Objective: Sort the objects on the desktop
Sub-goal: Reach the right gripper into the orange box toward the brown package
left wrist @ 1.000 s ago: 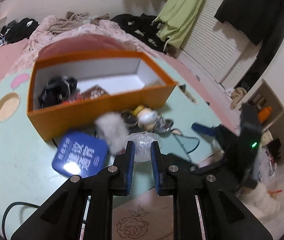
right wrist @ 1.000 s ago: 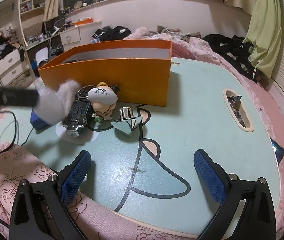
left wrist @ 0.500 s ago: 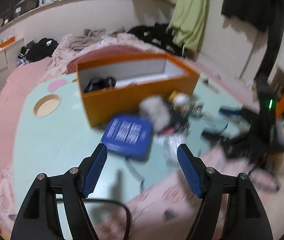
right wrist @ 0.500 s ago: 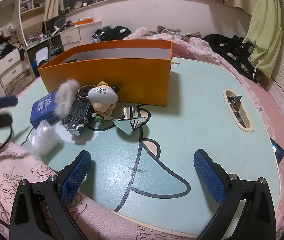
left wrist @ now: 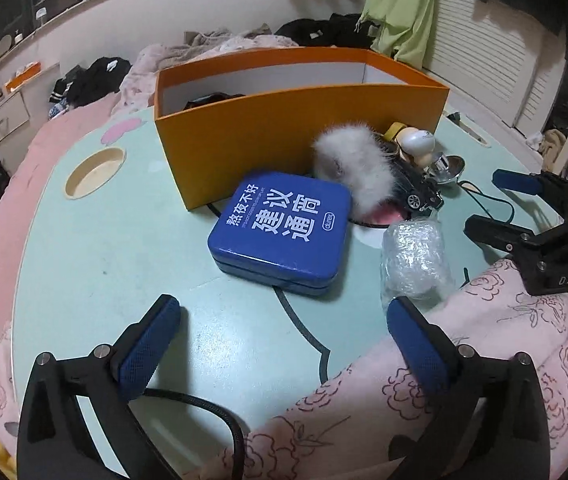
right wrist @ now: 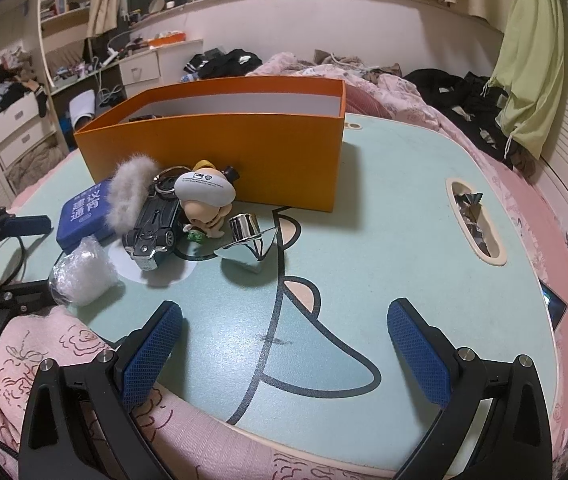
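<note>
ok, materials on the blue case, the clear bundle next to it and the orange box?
Blue case: looks like painted tin, glossy, with a glare patch, rounded corners and a lid seam; hard plastic is possible. Clear bundle: crinkled transparent plastic film, probably bubble wrap, going by its glinting creases. Orange box: matte cardboard, with thin straight walls and a white inside.

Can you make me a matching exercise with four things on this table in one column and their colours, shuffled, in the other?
Things:
1. square metal tin with white lettering
2. open cardboard box
3. fluffy fur pompom
4. toy car

Colours:
A. black
B. orange
C. blue
D. greyish white

Pairs: 1-C, 2-B, 3-D, 4-A
</note>
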Available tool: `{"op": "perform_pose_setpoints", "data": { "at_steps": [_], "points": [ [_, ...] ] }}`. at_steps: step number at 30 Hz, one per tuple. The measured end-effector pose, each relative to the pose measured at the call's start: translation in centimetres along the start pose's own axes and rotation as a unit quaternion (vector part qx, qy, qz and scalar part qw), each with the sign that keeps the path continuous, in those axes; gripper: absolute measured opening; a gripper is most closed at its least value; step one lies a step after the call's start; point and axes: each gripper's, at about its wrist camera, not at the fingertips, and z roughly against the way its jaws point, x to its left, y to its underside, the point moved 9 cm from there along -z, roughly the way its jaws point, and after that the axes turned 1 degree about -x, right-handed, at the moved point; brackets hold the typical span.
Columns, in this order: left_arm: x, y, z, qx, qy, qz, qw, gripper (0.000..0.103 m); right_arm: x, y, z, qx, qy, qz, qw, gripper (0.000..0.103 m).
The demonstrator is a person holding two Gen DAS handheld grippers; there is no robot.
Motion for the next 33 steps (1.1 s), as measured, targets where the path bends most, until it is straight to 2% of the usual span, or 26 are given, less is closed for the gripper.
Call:
{"op": "perform_pose_setpoints", "data": {
  "at_steps": [24, 26, 30, 33],
  "points": [
    [0.3, -0.2, -0.1, -0.016, -0.004, 0.014, 0.9998, 0.103, -0.4, -0.4, 0.2, 0.009, 0.002, 0.004, 1.0, 0.102],
    [0.3, -0.3, -0.1, -0.018, -0.004, 0.015, 0.9997, 0.103, -0.3, -0.9, 0.9, -0.002, 0.006, 0.003, 1.0, 0.102],
    [0.3, -0.3, -0.2, -0.02, -0.006, 0.016, 0.9997, 0.103, 1.3, -2.7, 2.8, -0.028, -0.013, 0.021, 0.999, 0.093],
    [0.3, -0.2, -0.1, -0.021, -0.006, 0.016, 0.9996, 0.103, 2.4, -5.4, 4.0, -0.04, -0.041, 0.027, 0.998, 0.087]
  ]
}}
